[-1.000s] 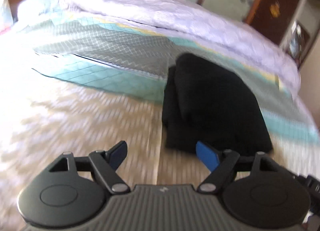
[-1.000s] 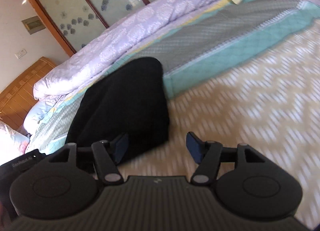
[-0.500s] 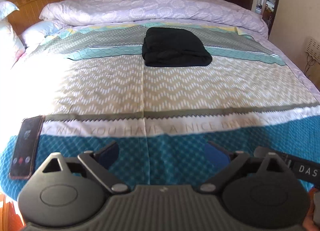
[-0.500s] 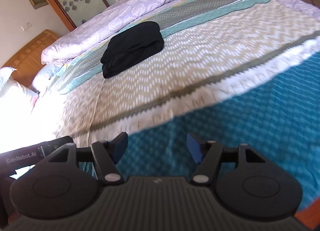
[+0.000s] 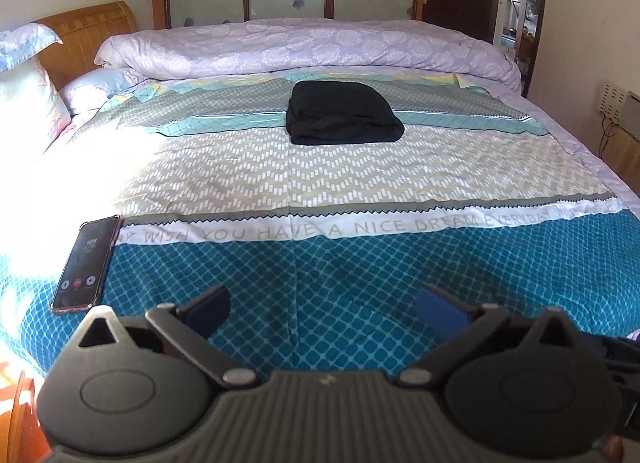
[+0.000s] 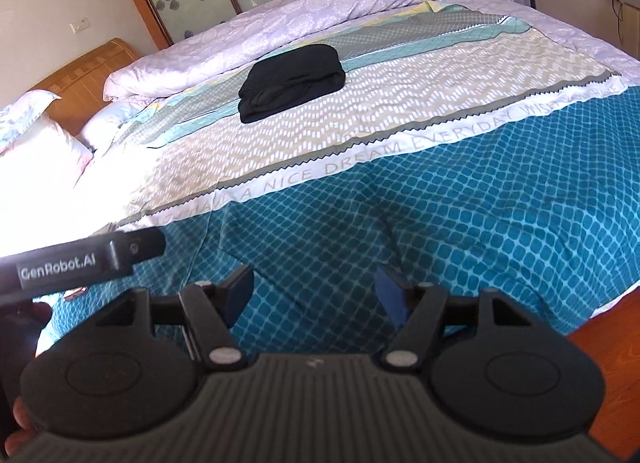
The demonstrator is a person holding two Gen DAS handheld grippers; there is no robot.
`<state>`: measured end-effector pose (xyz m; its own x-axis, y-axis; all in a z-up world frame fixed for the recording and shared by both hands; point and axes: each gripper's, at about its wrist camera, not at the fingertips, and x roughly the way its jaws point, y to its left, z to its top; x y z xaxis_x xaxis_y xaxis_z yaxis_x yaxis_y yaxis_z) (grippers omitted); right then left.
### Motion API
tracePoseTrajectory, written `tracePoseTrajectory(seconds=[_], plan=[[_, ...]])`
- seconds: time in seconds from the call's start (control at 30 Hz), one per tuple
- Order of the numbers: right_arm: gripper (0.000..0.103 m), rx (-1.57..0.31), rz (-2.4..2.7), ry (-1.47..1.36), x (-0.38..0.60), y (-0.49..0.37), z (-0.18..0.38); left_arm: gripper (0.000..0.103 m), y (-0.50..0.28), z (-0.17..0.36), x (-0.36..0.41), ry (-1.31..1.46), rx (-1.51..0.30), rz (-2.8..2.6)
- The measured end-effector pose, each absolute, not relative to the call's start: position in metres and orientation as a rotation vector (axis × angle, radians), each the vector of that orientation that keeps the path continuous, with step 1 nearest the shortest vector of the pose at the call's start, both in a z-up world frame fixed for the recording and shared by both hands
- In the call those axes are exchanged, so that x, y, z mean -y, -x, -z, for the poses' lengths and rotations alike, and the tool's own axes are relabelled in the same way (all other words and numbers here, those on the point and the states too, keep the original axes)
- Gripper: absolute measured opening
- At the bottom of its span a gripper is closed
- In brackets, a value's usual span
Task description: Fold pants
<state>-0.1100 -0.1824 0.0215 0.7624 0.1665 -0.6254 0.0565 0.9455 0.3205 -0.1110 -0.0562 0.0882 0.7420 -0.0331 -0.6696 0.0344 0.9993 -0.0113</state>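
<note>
- The near edge of the bed (image 5: 520, 263) is hidden behind the body of the left tool (image 5: 322, 309) in the left wrist view, and behind the right tool (image 6: 314, 289) in the right wrist view.
- The writing on the phone (image 5: 86, 265) screen is too small to be read; only three round buttons near its lower end can be made out.
- The far left of the bed is washed out by glare, so the pattern there cannot be told.
- The printed band on the bedspread is cut off at the right edge of both views.
- One pair of black pants (image 5: 342, 113) is seen, folded into a compact bundle and lying on the far half of the bed, just in front of the rolled lilac duvet (image 5: 304, 47), well apart from both tools.
- One phone is counted, lying face up on the left near part of the bed.
- Two tools are counted; on each, the blue-padded fingers are held wide apart with nothing between them, above the teal patterned part of the bedspread.
- Two pillows (image 5: 28, 95) are seen at the wooden headboard (image 5: 90, 33).
- "WISH YOU HAVE A NICE DREAM EVERYDAY" is read on the white band of the bedspread.
- "GenRobot.AI" is read on a black bar (image 6: 80, 261) at the left of the right wrist view.
</note>
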Motion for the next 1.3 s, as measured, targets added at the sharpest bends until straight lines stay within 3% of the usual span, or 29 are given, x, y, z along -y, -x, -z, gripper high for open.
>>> tracePoseTrajectory(seconds=[1.3], plan=[[0.070,-0.732,0.015,-0.308,0.162,0.073,0.002,0.103,0.088,-0.055,0.031,-0.080,-0.776,-0.118]])
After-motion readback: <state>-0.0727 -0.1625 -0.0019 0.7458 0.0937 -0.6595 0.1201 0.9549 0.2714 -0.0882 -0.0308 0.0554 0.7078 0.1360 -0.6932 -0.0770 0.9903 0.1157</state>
